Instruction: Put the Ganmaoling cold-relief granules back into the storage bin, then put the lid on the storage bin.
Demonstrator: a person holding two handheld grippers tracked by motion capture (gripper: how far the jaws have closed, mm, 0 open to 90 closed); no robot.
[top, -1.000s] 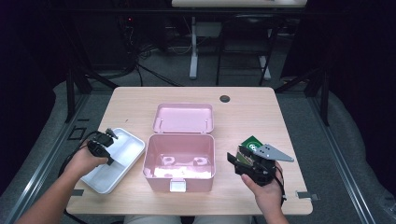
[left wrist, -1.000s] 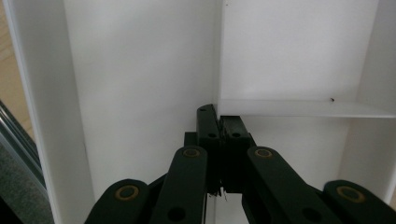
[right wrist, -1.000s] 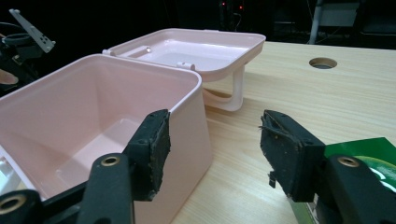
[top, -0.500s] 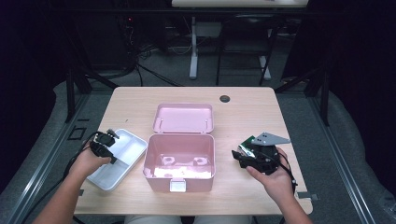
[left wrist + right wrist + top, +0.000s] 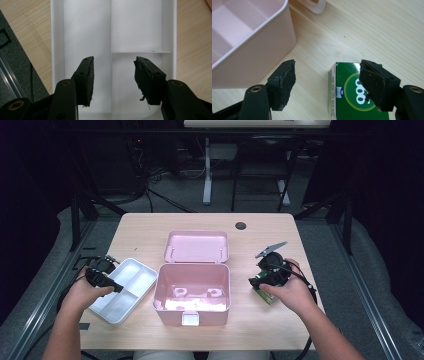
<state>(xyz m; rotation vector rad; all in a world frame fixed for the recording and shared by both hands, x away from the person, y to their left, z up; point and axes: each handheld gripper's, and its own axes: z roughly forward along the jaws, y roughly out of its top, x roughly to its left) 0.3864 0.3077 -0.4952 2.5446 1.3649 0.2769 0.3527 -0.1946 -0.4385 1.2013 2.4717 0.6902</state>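
The white divided tray (image 5: 82,30) lies on the left of the desk (image 5: 150,227), just left of the open pink box (image 5: 192,292). My left fingers (image 5: 113,82) hang over its near end, spread apart with nothing between them; they have just been opening. Under them runs the tray's long central divider, with a short cross wall beyond on the right side, and every compartment I can see is bare white. The desk's left edge and the dark floor sit close beside the tray.

To the right of the pink box lies the green carton (image 5: 354,92), flat on the desk near my right hand (image 5: 290,292). My right fingers (image 5: 328,86) stand open above it and have just been widening; one pad (image 5: 374,86) overlaps the carton's right part, the other hangs over bare wood, and neither presses it. The pink box's wall rises close on the left, its flipped-back lid (image 5: 196,246) lying beyond.
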